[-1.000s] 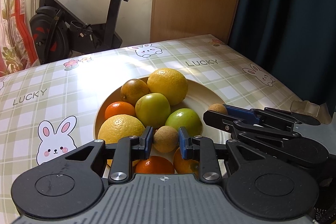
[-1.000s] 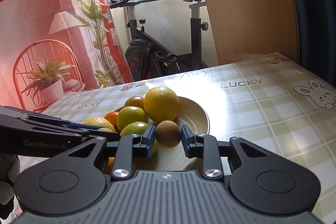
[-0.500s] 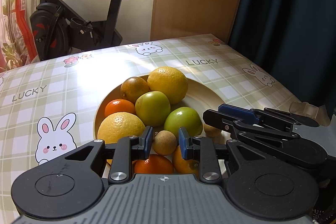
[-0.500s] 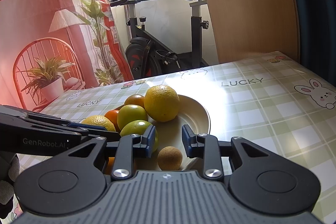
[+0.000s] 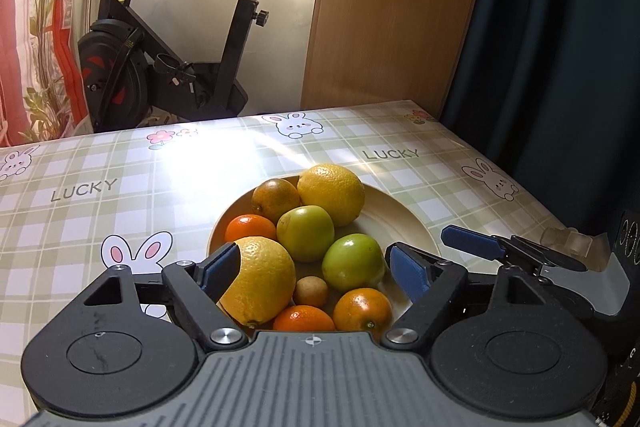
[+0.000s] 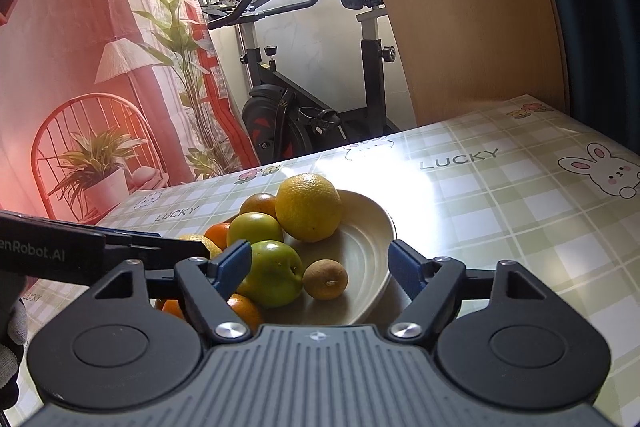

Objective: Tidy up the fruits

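Note:
A cream bowl (image 5: 404, 223) (image 6: 366, 247) on the checked tablecloth holds yellow citrus (image 5: 332, 189), green fruits (image 5: 354, 261), oranges (image 5: 362, 309) and small brown fruits. One small brown fruit (image 5: 311, 291) lies among the fruit below my left gripper (image 5: 316, 269), which is open and empty. Another small brown fruit (image 6: 325, 279) lies in the bowl between the fingers of my right gripper (image 6: 320, 267), also open and empty. The right gripper's blue pads (image 5: 472, 241) show at the bowl's right in the left view.
The tablecloth (image 5: 120, 187) has rabbit and LUCKY prints. An exercise bike (image 5: 180, 67) stands behind the table's far edge, beside a wooden panel (image 5: 392, 7) and a dark curtain (image 5: 560, 27). A clear plastic piece (image 5: 568, 241) lies near the right edge.
Both grippers opened wide and let go of their small brown fruits, which now lie in the bowl. Both grippers pulled back and up.

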The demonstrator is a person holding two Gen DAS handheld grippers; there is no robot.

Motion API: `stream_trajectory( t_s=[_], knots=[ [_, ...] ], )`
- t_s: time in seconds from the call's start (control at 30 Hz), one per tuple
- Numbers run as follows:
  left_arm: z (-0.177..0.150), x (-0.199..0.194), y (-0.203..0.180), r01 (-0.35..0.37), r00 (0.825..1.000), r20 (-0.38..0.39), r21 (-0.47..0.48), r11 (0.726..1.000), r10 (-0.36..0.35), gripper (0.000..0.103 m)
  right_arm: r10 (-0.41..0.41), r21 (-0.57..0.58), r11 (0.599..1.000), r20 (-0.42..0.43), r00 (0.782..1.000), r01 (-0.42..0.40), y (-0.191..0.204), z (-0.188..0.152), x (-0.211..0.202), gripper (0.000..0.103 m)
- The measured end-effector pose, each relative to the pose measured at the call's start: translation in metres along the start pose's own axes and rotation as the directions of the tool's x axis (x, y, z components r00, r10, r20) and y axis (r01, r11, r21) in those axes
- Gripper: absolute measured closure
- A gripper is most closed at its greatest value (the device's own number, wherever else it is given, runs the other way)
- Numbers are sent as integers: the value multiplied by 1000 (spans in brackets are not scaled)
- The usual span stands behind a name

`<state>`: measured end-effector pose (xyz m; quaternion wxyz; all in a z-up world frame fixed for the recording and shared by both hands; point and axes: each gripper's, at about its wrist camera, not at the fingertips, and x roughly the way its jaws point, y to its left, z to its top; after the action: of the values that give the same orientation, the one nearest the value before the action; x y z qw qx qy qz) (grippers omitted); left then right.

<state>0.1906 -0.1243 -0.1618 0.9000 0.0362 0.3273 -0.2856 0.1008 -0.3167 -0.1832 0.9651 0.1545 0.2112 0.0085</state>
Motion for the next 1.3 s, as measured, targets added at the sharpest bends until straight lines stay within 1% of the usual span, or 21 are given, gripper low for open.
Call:
stream_trajectory(
  t_s=[0.07,0.13,0.17,0.2,0.23,0.3,0.37,0.47,0.6,0.67,0.8,0.9,1.0,1.13,1.3],
  knots=[
    [1,-9,2,11,1000,10,-2,1000,-11,16,-1,-6,1000,6,1000,1,1,0,-1,20],
    [3,-20,5,-13,1000,25,-8,1000,13,12,-9,-10,1000,7,1000,9,3,0,-3,14],
    [3,-24,6,-28,999,30,-10,1000,28,12,-17,-7,1000,6,1000,17,4,1,-4,11],
    [4,-30,7,-52,998,36,-13,999,53,12,-11,1,1000,-5,1000,11,5,2,-4,2],
    [4,-35,9,-67,997,39,-15,998,67,12,7,18,1000,-21,1000,-6,5,2,-5,0],
    [4,-49,13,-89,995,51,-10,996,90,12,31,47,998,-43,999,-29,6,2,-9,0],
    [3,-61,14,-120,990,69,3,993,120,12,13,56,998,-47,999,-11,12,6,-15,0],
    [2,-85,17,-207,973,110,7,978,205,11,-52,44,998,-48,997,54,28,18,-26,0],
    [3,-113,22,-281,949,146,-4,960,278,10,-83,15,996,-54,995,83,49,34,-39,0],
    [3,-125,24,-298,941,163,-11,954,296,10,-89,-8,996,-45,995,88,61,42,-46,0],
    [3,-152,22,-346,916,206,-28,938,344,10,-112,-41,993,-34,993,110,87,55,-59,0],
    [4,-166,22,-370,904,218,-37,928,369,9,-125,-59,991,-39,991,123,105,60,-66,0],
    [4,-179,22,-405,882,238,-54,913,406,9,-120,-83,990,-38,992,116,121,62,-73,0],
    [6,-194,28,-410,873,247,-97,907,420,8,-108,-106,989,-33,994,104,139,62,-79,0],
    [3,-209,28,-419,862,256,-130,899,438,8,-89,-114,990,-27,996,85,151,64,-88,0]
  ],
)
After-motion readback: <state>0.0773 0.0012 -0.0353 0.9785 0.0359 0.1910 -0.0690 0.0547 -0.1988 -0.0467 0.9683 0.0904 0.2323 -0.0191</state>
